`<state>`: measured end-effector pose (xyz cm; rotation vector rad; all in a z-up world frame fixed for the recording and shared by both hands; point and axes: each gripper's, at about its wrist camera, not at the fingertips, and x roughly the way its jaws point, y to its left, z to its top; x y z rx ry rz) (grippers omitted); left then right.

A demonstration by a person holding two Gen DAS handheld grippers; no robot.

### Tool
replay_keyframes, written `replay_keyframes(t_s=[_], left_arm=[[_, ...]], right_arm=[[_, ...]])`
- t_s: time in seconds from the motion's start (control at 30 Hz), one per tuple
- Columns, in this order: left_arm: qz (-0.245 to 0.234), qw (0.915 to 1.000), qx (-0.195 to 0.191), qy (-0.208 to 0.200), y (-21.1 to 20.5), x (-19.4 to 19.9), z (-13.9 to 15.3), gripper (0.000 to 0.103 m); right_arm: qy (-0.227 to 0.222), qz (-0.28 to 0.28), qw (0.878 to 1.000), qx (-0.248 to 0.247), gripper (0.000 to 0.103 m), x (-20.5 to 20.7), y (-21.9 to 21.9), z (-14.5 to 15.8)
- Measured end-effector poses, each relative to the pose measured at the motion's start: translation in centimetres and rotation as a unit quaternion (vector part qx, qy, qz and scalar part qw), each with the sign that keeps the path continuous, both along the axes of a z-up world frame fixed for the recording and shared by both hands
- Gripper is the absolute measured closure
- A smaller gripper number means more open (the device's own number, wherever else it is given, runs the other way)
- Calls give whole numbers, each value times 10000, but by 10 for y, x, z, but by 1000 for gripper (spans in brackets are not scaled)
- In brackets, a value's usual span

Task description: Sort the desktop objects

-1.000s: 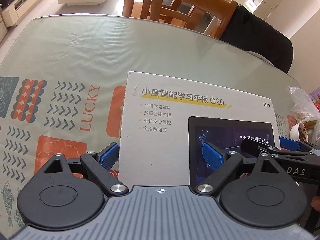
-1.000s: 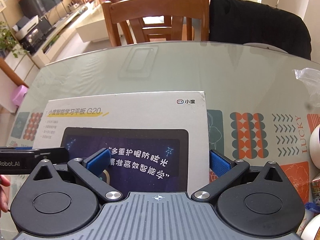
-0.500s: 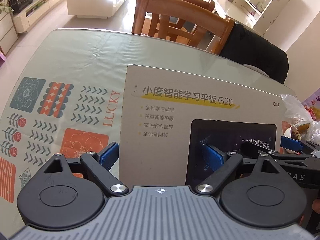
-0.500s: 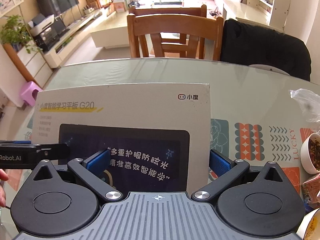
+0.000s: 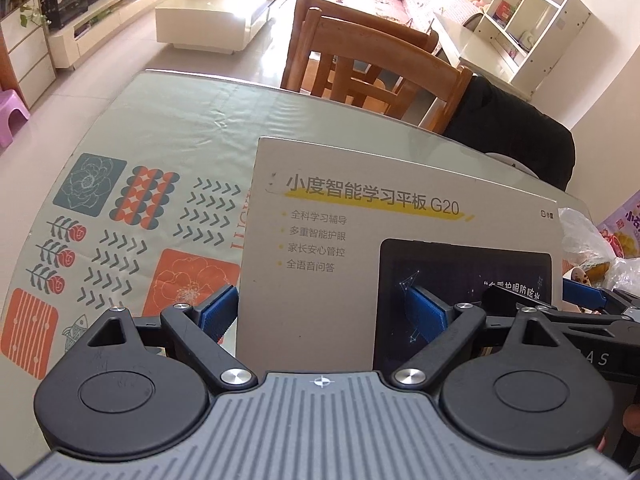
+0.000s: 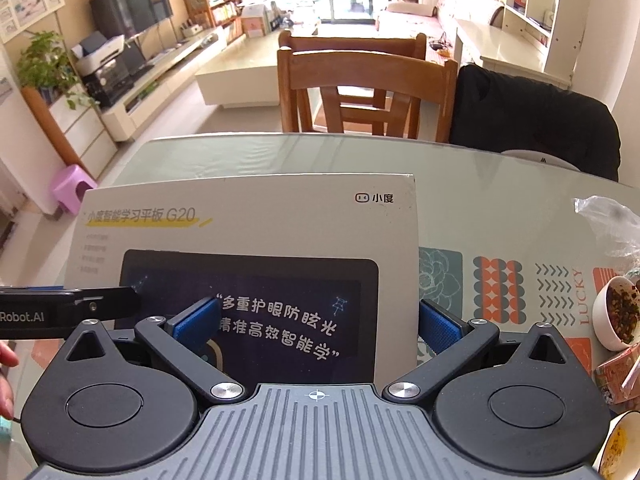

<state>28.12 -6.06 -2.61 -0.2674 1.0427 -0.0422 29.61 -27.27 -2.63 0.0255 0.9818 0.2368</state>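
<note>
A flat white tablet box (image 5: 360,248) printed with "G20" and a dark screen picture is held up off the patterned table between both grippers, far edge raised. My left gripper (image 5: 320,314) is shut on the box's near left part, one blue pad under its left edge and one on top. My right gripper (image 6: 316,324) is shut on the near right part of the box (image 6: 260,220), one pad on the screen picture and one at the right edge. Each gripper shows at the edge of the other's view.
The table (image 5: 168,132) has a glossy patterned cloth. A clear plastic bag (image 5: 588,240) and snack packets lie at the right. A white bowl of food (image 6: 614,312) and another bowl (image 6: 618,448) stand at the right. Wooden chairs (image 6: 352,92) and a black-draped chair (image 6: 536,120) stand behind.
Both grippers have lifted the box: its far edge has risen and more of the room behind the table has come into view. The grip on the box is unchanged.
</note>
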Motion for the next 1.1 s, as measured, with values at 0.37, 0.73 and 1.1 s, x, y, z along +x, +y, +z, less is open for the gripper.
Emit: replay_keyframes(t_s=[0.37,0.73,1.1], left_arm=[[-99,9999,-51,-49,28,-37,12,0],[-426,9989,-201,2,92,-109,13,0],[-624,9975,-248,220,130,-183,11,0]], right_arm=[[-34,-110,9999,-84,0,-40,26,14],[-39,-482,9985,-270,0,-127,91,19],[88,-780,9962,-366,0,-210,130,18]])
